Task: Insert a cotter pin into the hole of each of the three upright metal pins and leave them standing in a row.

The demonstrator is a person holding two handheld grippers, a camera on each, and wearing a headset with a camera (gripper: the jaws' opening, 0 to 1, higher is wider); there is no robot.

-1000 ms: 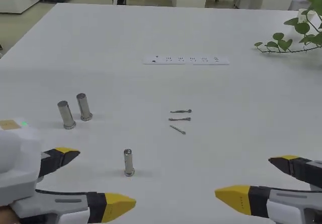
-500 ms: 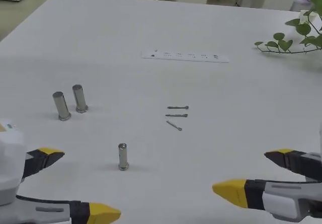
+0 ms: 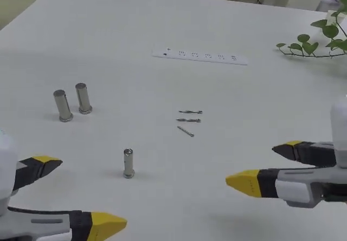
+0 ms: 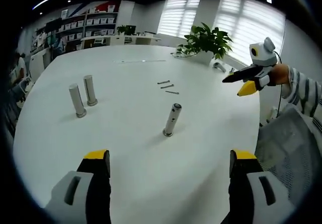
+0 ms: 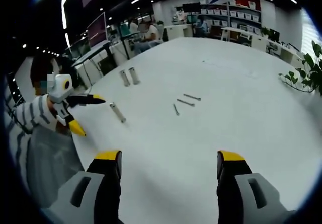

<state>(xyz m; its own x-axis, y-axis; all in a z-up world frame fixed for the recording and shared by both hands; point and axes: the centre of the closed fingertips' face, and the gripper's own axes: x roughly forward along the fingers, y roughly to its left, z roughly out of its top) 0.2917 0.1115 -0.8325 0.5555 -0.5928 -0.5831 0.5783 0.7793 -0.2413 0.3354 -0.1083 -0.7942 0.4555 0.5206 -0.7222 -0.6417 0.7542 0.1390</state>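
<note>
subject: the lone silver cylindrical metal pin [image 3: 128,163] stands upright on the white tabletop [image 3: 162,24]. no cotter pin is seen in it. whether its cross-hole faces the person cannot be told.

a second silver metal pin [image 3: 62,105] and a third silver metal pin [image 3: 83,98] stand upright beyond the lone pin and to its left. they are just beside each other without touching, and well apart from the lone pin, so no row of three exists yet.

three thin grey wire cotter pins [image 3: 188,120] lie flat beyond the lone pin and to its right. they are close together but separate, and the one nearest the lone pin lies skewed. judgement: the spacing lets each be picked up singly.

the left gripper [image 3: 76,195] hovers nearer than the lone pin, to its left. its yellow-tipped fingers [image 3: 105,226] are spread wide and hold nothing. in the left gripper view the lone pin sits ahead, between them. judgement: it is lined up to steady that pin.

the right gripper [image 3: 259,165] hovers to the right of the lone pin, fingers likewise apart and empty. the right gripper view looks toward the cotter pins. judgement: it is placed to fetch one.

judgement: no insertion is done yet.

far beyond the lone pin lies a flat white power strip [image 3: 199,56]. a green leafy plant [image 3: 320,35] sits further right.
</note>
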